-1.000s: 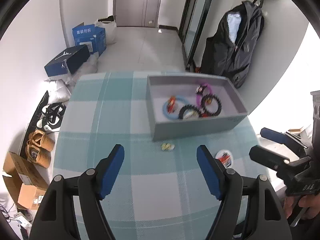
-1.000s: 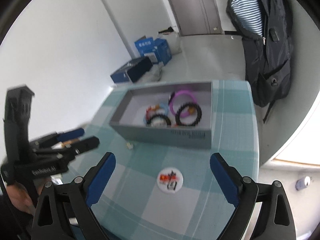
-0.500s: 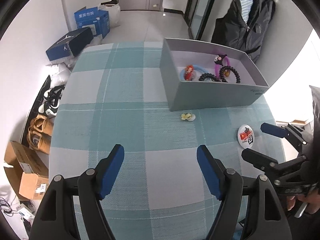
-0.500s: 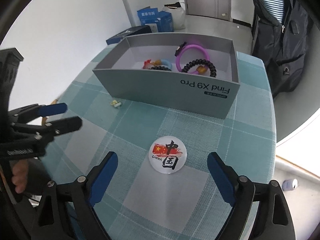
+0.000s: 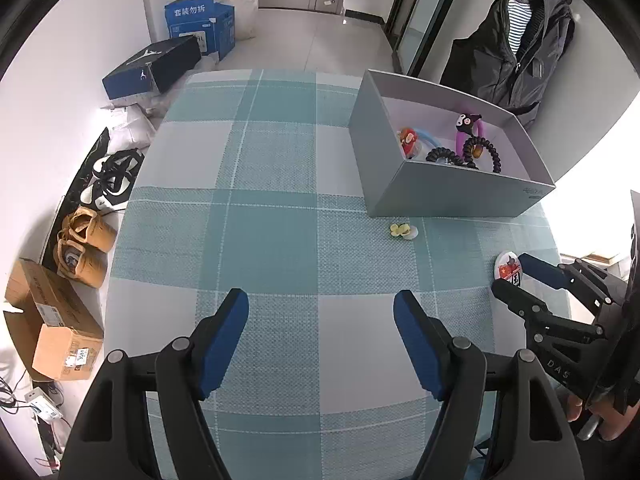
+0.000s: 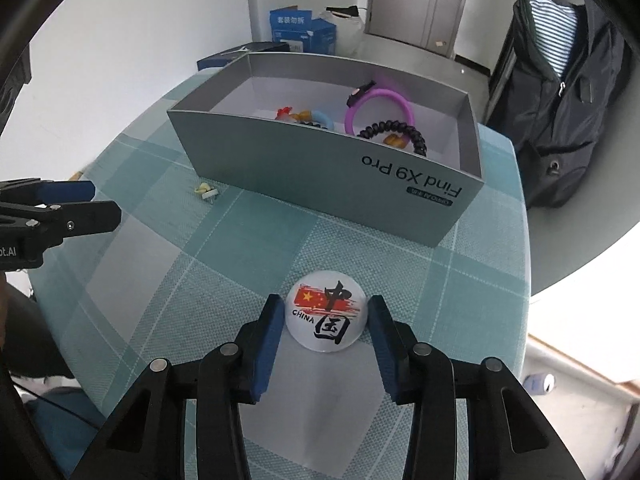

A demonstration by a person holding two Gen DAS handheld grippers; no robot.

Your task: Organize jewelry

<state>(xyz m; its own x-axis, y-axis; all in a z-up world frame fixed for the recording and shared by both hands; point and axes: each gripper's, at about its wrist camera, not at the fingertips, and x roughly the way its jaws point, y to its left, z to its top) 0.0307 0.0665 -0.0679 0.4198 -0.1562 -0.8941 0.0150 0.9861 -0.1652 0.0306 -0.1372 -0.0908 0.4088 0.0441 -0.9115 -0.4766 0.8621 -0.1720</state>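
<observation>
A round white badge (image 6: pixel 324 312) with a red flag print lies flat on the checked tablecloth (image 6: pixel 224 280). My right gripper (image 6: pixel 325 320) points down over it. Its jaws are closing, with the badge between them and a blue pad against each side of its rim. The left wrist view shows the same right gripper (image 5: pixel 510 273) and badge (image 5: pixel 506 266) at the table's right edge. My left gripper (image 5: pixel 320 300) hovers open over bare cloth. The grey box (image 6: pixel 320 168) holds a purple bracelet (image 6: pixel 378 106), black beaded bracelets (image 6: pixel 394 128) and small charms. A small yellow-white trinket (image 5: pixel 402 231) lies in front of the box.
A dark backpack (image 5: pixel 516 40) hangs by the wall behind the box. On the floor to the left are shoe boxes (image 5: pixel 152 68), shoes (image 5: pixel 84 240) and a cardboard box (image 5: pixel 48 320). The table's edge runs just right of the badge.
My right gripper came down over the badge and its jaws narrowed from wide apart to flanking it. The left gripper sank a little and stayed open.
</observation>
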